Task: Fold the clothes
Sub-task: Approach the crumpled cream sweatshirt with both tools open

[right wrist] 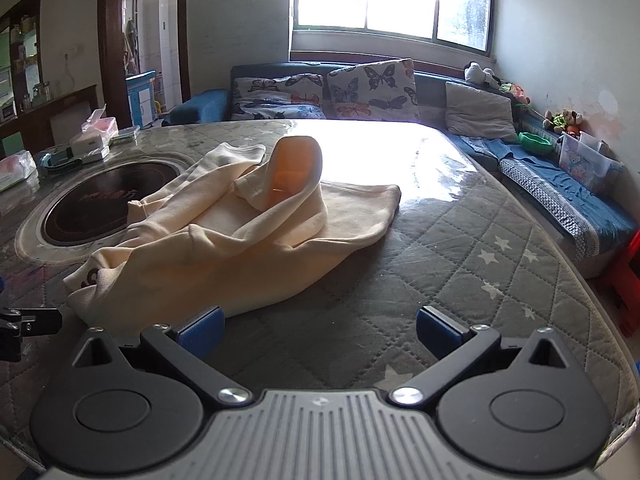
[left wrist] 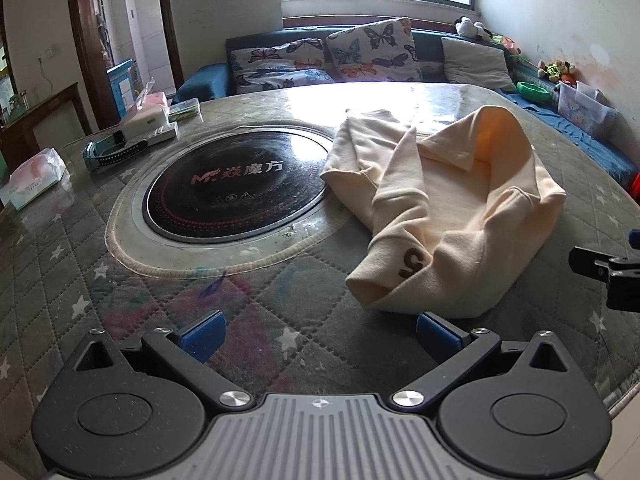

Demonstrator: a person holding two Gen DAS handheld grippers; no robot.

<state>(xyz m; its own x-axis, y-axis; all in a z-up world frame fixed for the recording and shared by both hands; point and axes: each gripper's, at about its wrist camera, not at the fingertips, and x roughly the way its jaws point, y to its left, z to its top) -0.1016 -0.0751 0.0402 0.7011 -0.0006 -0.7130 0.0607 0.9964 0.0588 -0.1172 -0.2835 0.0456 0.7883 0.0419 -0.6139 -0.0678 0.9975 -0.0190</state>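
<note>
While crumpled, soft cream sweatshirt (left wrist: 444, 200) drapes quilted, star-printed table (left wrist: 280, 300)

A cream hooded sweatshirt (right wrist: 224, 236) lies crumpled on the quilted table (right wrist: 460, 264).

I see a bright window (right wrist: 390, 4) behind a blue sofa (right wrist: 424, 80) with butterfly cushions (left wrist: 370, 50); a dark wooden doorway (left wrist: 84, 36) stands left
</note>
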